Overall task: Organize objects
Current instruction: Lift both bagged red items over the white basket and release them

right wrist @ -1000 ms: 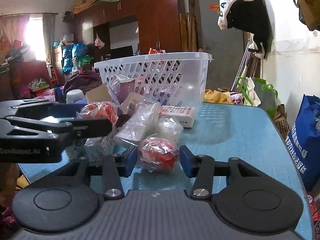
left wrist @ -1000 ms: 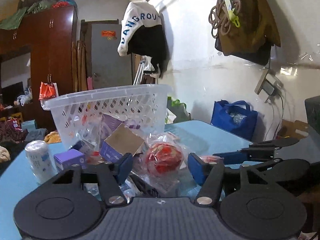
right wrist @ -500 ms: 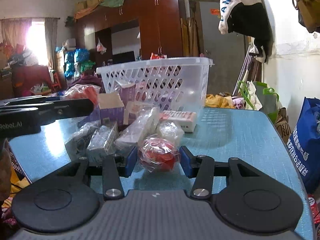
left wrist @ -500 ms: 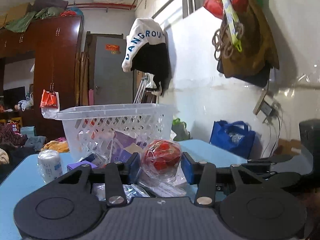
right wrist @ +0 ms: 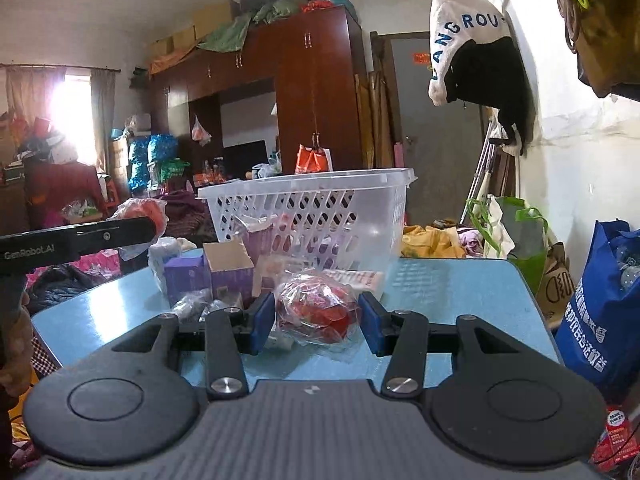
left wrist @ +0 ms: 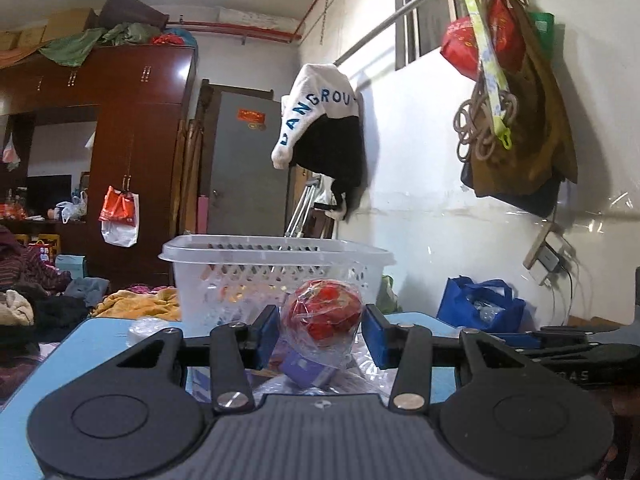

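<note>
Only right view shows purple boxes beside basket.

Right gripper: blue pads flank a red item wrapped in clear plastic, resting on the blue table. Contact cannot be confirmed. White perforated basket stands behind. Purple boxes sit left of it. Left gripper, at far left, carries a second wrapped red item.

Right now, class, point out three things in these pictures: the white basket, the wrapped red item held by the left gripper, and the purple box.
white basket (right wrist: 372,224), right wrist view, on its near side wall.
wrapped red item (left wrist: 322,314), left wrist view, on its red middle.
purple box (right wrist: 232,280), right wrist view, on its front face.
</note>
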Demonstrator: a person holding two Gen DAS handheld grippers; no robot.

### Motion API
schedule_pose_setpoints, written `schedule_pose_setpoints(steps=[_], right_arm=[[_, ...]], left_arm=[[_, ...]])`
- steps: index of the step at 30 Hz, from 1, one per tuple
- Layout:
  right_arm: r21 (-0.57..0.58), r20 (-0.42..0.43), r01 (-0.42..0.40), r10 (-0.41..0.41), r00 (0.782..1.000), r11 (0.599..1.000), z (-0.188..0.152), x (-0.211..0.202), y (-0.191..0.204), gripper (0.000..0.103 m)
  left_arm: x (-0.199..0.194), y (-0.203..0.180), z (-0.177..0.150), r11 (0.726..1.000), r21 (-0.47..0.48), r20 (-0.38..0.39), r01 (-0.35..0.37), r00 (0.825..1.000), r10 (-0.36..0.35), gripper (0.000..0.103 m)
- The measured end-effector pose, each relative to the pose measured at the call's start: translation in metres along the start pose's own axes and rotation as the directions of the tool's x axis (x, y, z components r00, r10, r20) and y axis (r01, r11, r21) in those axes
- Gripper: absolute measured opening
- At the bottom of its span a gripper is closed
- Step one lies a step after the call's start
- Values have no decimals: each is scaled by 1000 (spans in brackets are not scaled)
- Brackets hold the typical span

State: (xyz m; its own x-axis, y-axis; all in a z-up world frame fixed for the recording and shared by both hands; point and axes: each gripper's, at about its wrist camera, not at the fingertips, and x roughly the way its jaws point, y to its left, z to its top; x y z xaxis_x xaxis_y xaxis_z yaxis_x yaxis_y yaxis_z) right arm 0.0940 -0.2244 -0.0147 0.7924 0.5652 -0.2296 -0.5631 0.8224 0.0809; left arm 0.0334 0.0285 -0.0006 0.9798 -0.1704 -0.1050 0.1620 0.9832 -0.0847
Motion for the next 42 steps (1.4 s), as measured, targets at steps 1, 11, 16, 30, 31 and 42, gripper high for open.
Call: schedule_pose_setpoints(steps=[1,11,16,30,31,42], right_arm=[[0,4,1,-1,1000,1000,0,-1,0,50],[-48,32,22,-20,999,999,14,-1,1,50],[-47,24,9,-7,1000,999,22,7,-5,50],[-77,64,-5,10,998,997,71,22,-15,49],[-81,72,-2,8,997,997,78,25,-15,49],[-179,74,77,-65,995,981,110,128,-19,49]], left_arm=[[-1,2,1,1000,-3,2,-4,1000,4,49],[-1,17,4,998,-38,7,-42,999,42,49],[2,26,4,997,-64,1,-53,999,54,49],[6,48,34,994,-61,30,-89,995,90,49],[10,50,40,994,-59,28,-90,995,91,49],[132,64,123,998,-39,-123,-53,991,48,49]])
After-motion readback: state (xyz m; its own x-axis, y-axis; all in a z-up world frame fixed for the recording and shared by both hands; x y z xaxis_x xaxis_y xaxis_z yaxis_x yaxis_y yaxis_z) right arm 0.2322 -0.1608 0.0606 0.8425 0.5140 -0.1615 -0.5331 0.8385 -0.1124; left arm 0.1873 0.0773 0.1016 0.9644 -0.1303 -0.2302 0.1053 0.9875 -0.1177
